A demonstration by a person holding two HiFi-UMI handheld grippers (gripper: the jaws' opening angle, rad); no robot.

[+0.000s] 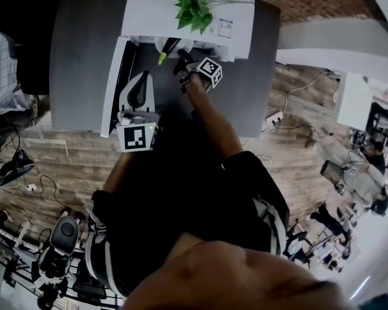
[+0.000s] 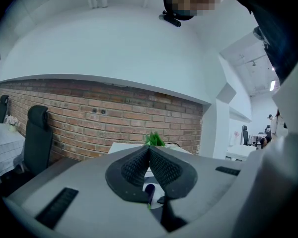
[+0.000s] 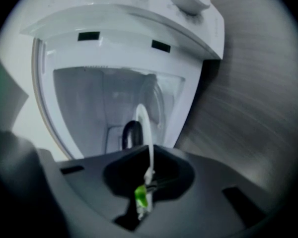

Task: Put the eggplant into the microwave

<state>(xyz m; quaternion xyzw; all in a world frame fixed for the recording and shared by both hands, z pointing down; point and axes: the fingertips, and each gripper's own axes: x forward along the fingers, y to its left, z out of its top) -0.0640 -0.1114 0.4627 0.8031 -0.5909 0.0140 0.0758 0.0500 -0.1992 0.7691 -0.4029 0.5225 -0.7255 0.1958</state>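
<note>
Right gripper [image 3: 149,157] clamped on the eggplant [image 3: 140,196] by its green stem, at the microwave [image 3: 188,48] mouth. Left gripper [image 2: 149,150] closed, empty. Risk: thin stem grip could let it swing, clip the frame, drop short.

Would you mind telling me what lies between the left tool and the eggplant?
Only bare grey table: the head view shows nothing standing between the left tool and the eggplant, which lies on the plate that the right tool grips.

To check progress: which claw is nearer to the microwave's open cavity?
Right. The right claw, gripping a plate, is at the cavity mouth; the left claw is back beside the door.
</note>
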